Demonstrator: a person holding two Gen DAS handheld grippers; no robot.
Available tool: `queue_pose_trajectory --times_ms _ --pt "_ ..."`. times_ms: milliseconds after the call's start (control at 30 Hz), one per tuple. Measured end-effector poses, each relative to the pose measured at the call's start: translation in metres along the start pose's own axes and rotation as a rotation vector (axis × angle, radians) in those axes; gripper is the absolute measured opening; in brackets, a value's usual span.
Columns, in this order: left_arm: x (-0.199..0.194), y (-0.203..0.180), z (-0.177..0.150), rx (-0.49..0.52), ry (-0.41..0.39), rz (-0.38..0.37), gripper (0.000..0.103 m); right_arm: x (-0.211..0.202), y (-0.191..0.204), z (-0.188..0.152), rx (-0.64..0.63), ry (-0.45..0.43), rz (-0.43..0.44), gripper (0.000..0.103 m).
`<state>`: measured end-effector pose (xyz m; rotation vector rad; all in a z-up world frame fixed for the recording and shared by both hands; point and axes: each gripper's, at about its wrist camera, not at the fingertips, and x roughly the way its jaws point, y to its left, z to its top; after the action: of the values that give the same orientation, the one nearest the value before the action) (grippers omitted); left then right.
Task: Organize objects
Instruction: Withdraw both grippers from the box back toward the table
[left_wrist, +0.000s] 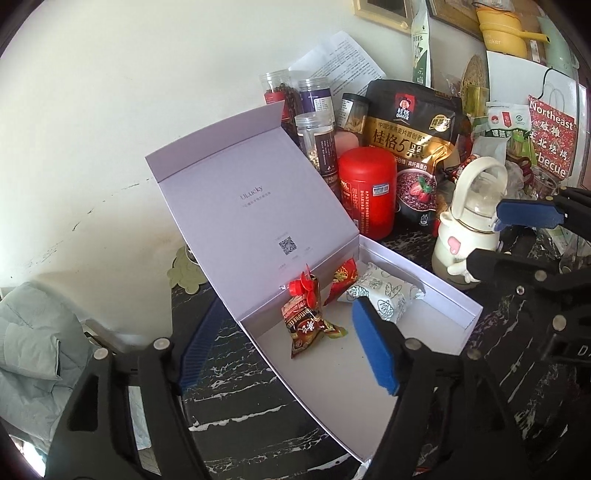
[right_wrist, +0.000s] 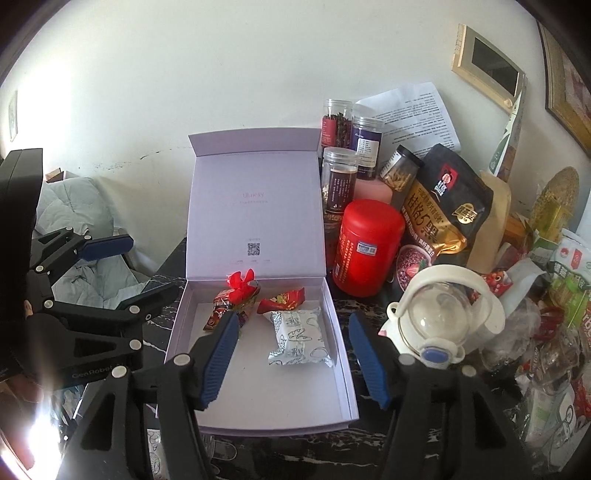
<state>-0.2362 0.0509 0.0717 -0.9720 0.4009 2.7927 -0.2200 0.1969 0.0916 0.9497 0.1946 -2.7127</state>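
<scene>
A red canister (right_wrist: 367, 247) stands on the dark marble table (right_wrist: 295, 454). Behind it are clear jars (right_wrist: 339, 177) with dry goods, and a black oat bag (right_wrist: 447, 206) leans beside them. A white kettle (right_wrist: 443, 317) with a clear dome is in front of the bag. A printed paper (right_wrist: 413, 114) leans on the wall (right_wrist: 221, 74). A picture frame (right_wrist: 487, 62) hangs above it. A grey quilt (left_wrist: 33, 347) lies at the left.
</scene>
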Motion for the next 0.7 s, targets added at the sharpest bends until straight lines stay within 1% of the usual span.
queue_pose_trajectory --times_ms 67,200,367,467,567,700 --pt "-0.009 -0.001 -0.002 -0.004 -0.007 0.007 0.084 -0.01 0.001 -0.002 0.001 -0.01 -0.002 0.064" --pt "-0.027 -0.002 -0.004 -0.014 -0.025 0.011 0.087 -0.028 0.004 -0.006 0.004 -0.033 -0.006 0.067" --pt "-0.048 -0.004 -0.006 -0.029 -0.046 -0.013 0.09 -0.049 0.007 -0.011 0.013 -0.051 -0.007 0.07" --pt "-0.058 -0.006 -0.009 -0.022 -0.06 0.022 0.095 -0.061 0.008 -0.014 0.016 -0.06 -0.017 0.071" --pt "-0.066 -0.008 -0.013 -0.017 -0.061 0.035 0.096 -0.071 0.009 -0.017 0.02 -0.066 -0.02 0.072" --pt "-0.074 -0.007 -0.019 -0.05 -0.048 0.032 0.096 -0.083 0.01 -0.023 0.027 -0.072 -0.022 0.072"
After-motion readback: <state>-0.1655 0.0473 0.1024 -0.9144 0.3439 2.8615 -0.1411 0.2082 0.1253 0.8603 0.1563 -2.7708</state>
